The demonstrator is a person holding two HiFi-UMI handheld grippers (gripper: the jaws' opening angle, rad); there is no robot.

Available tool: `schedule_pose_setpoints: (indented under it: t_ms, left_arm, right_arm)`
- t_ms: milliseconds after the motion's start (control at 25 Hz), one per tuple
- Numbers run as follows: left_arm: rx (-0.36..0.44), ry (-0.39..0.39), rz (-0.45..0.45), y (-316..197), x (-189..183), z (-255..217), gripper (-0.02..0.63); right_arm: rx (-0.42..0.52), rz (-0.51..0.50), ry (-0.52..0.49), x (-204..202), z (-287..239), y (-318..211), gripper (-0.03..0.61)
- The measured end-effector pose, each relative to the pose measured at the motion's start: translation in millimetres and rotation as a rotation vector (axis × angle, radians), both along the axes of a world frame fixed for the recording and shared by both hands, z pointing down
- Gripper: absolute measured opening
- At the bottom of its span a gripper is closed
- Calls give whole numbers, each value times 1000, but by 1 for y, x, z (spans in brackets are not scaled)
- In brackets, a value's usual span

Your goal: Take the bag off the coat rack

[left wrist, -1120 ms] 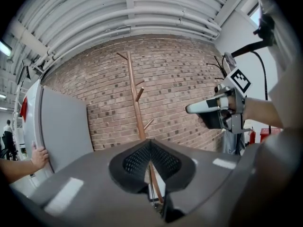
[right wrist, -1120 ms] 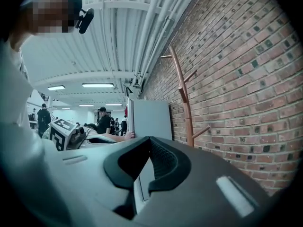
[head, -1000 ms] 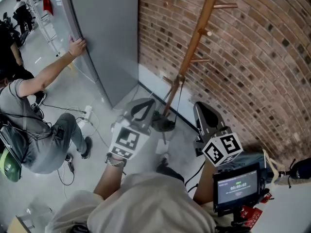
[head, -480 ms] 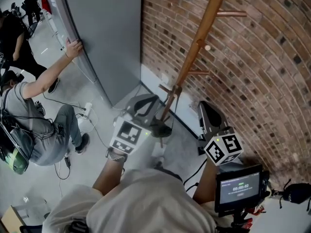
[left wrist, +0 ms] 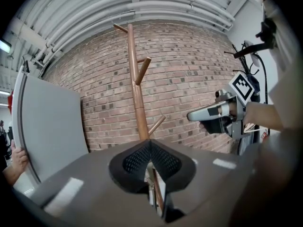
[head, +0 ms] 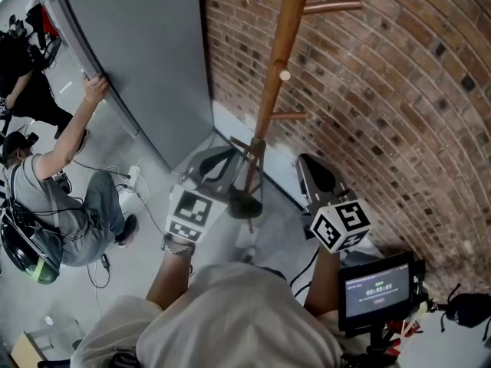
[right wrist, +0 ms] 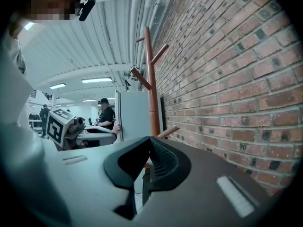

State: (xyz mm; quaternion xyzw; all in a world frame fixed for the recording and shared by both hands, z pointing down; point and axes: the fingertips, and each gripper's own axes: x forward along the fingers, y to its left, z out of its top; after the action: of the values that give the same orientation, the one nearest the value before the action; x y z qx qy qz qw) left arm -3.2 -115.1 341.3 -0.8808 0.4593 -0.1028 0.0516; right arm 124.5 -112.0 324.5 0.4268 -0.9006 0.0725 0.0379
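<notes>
A wooden coat rack (head: 275,75) stands against the brick wall, its pegs (head: 331,8) bare; no bag shows on it in any view. My left gripper (head: 224,161) is shut and empty, held just left of the pole near the rack's base (head: 245,202). My right gripper (head: 313,173) is shut and empty too, to the right of the pole. In the left gripper view the coat rack (left wrist: 137,93) rises straight beyond the closed left gripper (left wrist: 150,146), with the right gripper (left wrist: 208,113) off to the side. In the right gripper view the coat rack (right wrist: 151,86) stands just behind the closed right gripper (right wrist: 150,143).
A tall grey panel (head: 146,60) stands left of the rack, steadied at its edge by a crouching person (head: 57,198). Cables and a power strip (head: 134,179) lie on the floor. A small monitor on a stand (head: 378,288) is at my lower right, against the brick wall (head: 399,113).
The head view has swung, so the rack and both grippers sit further left in it. The person's hand has slid along the panel edge. Both grippers stay shut.
</notes>
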Motion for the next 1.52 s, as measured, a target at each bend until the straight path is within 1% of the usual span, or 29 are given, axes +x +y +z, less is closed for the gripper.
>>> schedule_pose_setpoints:
  t_ms: [160,320,560,680,840,1000,1240,1400,1520]
  left_arm:
    - [-13,-8,-26,-10,6,8,0]
    - [-33,-11,-55,-16,2,16,0]
    - [-79,-34,-36,-24,0,39,26]
    - [-112,-44,-12,-30,-1,53,32]
    - [-158,-85,34,-39,-6,70,52]
    - [-225,-104,92,-40,-7,96,74]
    - [-296,-131,179,-44,6,135,94]
    - [-333,-140,211,-48,14,159,103]
    - [-375,-146,225,-56,16,183,112]
  right_arm:
    - [-25,-31,15,0,13,-10,3]
    - [-46,-46,34,-2,24,-19,12]
    - [-67,-20,47,-8,41,-32,48]
    - [-94,-2,56,-13,54,-33,52]
    - [-137,21,65,-19,70,-33,64]
    - [-191,45,80,-28,91,-31,90]
    - [-214,17,137,-44,119,-34,130]
    - [-243,-5,161,-52,137,-39,146]
    - [-260,-8,152,-55,151,-50,147]
